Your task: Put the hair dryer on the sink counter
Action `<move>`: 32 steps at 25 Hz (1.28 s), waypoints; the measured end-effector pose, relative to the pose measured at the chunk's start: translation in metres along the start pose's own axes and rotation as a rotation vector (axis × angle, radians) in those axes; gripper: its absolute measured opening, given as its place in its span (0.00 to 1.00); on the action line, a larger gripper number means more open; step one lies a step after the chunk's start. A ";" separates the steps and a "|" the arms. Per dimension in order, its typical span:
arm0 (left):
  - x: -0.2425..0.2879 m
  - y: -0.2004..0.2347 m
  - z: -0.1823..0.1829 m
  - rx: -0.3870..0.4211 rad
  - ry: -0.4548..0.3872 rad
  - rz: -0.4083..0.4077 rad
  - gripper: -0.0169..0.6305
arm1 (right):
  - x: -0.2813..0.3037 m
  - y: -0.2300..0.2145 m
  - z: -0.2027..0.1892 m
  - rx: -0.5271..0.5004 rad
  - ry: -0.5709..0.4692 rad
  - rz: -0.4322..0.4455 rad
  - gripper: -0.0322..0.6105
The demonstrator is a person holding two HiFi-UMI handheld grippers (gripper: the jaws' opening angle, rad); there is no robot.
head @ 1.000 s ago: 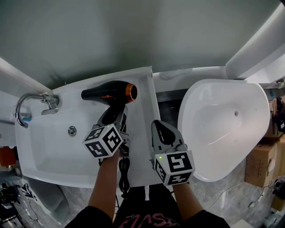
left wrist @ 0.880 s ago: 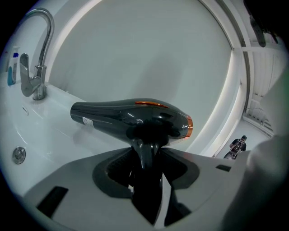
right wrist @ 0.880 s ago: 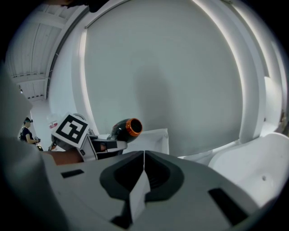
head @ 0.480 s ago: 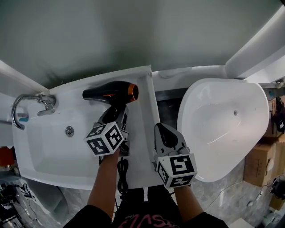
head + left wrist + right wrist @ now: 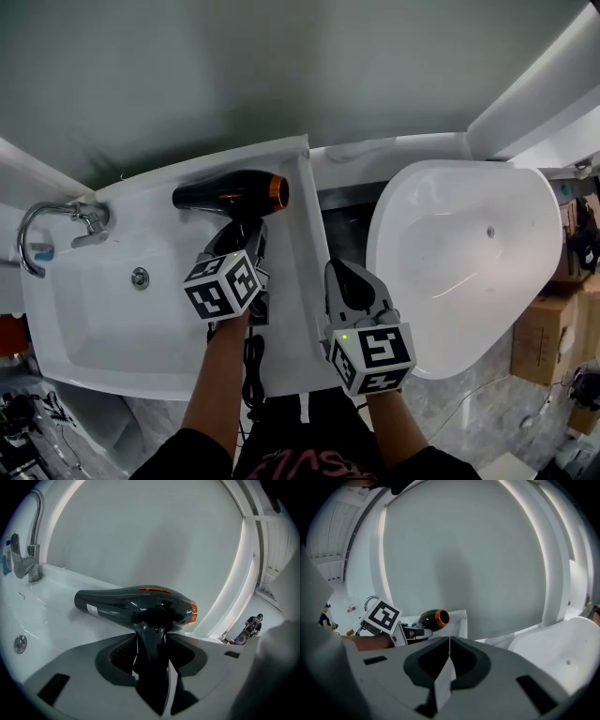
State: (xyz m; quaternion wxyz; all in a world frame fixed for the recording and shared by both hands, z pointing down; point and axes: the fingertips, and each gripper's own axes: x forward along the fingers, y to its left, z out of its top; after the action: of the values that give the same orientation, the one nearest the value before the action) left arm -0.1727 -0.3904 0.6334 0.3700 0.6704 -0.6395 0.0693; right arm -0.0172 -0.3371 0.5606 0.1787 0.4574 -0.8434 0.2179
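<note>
A black hair dryer (image 5: 230, 195) with an orange ring at its nozzle lies along the back ledge of the white sink counter (image 5: 298, 291), nozzle pointing right. My left gripper (image 5: 246, 231) is shut on its handle, which runs down between the jaws in the left gripper view, where the hair dryer (image 5: 136, 604) fills the middle and the left gripper (image 5: 151, 641) clamps the handle. I cannot tell whether the body rests on the ledge. Its black cord (image 5: 251, 361) hangs toward me. My right gripper (image 5: 343, 274) is shut and holds nothing, over the counter's right edge; the right gripper (image 5: 449, 641) looks at the hair dryer (image 5: 431, 618).
A chrome faucet (image 5: 54, 221) stands at the basin's back left, with the drain (image 5: 140, 277) in the bowl. A white bathtub (image 5: 459, 253) sits to the right across a dark gap. Cardboard boxes (image 5: 548, 333) are at the far right. A grey wall is close behind.
The hair dryer and left gripper have kept their place on the sink; the whole view has drifted slightly left. The right gripper has barely moved.
</note>
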 end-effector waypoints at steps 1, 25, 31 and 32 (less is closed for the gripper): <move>0.001 0.000 -0.001 0.007 0.008 0.002 0.32 | 0.000 -0.001 -0.001 0.000 0.001 -0.001 0.08; -0.028 -0.009 0.016 0.085 -0.078 -0.003 0.25 | -0.018 0.011 0.002 -0.008 -0.024 0.017 0.08; -0.050 -0.016 0.021 0.125 -0.115 0.003 0.16 | -0.031 0.019 0.009 -0.014 -0.053 0.032 0.08; -0.055 -0.017 0.023 0.128 -0.125 0.006 0.12 | -0.034 0.021 0.010 -0.015 -0.059 0.035 0.08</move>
State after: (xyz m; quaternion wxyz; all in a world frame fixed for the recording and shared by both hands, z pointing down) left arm -0.1757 -0.3605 0.5788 0.2857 0.6937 -0.6575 0.0691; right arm -0.0188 -0.3086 0.5310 0.1534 0.4475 -0.8577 0.2013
